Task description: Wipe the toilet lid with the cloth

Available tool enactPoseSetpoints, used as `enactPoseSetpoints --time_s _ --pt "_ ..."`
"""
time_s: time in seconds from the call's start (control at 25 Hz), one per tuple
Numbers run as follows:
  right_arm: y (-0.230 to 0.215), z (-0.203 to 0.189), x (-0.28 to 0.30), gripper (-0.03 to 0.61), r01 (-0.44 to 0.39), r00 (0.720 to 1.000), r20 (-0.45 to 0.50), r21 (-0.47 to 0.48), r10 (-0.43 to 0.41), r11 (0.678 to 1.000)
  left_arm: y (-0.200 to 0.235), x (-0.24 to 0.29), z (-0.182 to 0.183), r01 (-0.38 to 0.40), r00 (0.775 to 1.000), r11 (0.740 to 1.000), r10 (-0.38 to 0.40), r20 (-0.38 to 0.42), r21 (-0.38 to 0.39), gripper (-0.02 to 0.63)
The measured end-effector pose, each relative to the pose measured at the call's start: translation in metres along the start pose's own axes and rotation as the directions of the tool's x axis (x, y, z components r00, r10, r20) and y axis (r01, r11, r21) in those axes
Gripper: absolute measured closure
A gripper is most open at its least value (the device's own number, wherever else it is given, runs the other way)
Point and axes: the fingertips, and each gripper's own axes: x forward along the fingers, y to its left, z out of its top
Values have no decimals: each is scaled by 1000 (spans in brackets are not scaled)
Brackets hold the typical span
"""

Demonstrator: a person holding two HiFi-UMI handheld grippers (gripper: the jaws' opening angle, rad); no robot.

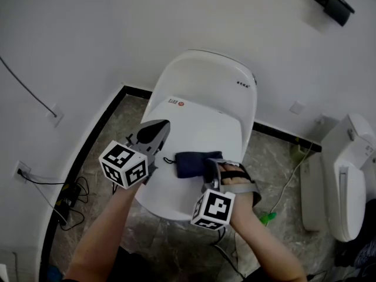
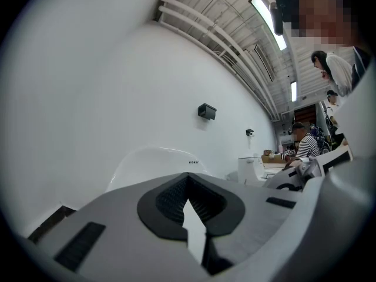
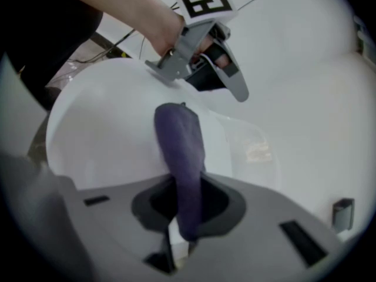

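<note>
My right tongs (image 3: 187, 207) clamp the dark blue cloth (image 1: 189, 164) lying on the white toilet lid (image 1: 202, 128); my left tongs (image 1: 160, 128), closed and empty, hover just beside the cloth.

A: Head view: second toilet (image 1: 346, 175) cut off by the right edge. Print on the red label (image 1: 176, 102) too small to read.
B: Cloth (image 1: 191, 163) right end hidden under right gripper (image 1: 210, 168).
A: Right gripper view blurred throughout; cloth's near end buried between the pads.
B: Left gripper view: toilet (image 2: 154, 162) base hidden behind gripper body. Seated person (image 2: 304, 146) tiny.
</note>
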Motion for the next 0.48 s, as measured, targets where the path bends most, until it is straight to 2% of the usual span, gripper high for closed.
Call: enactPoseSetpoints --time_s 0.48 --pt "43 16 -43 512 -38 999 29 18 38 999 9 10 -11 19 1000 1000 -19 -11 -1 601"
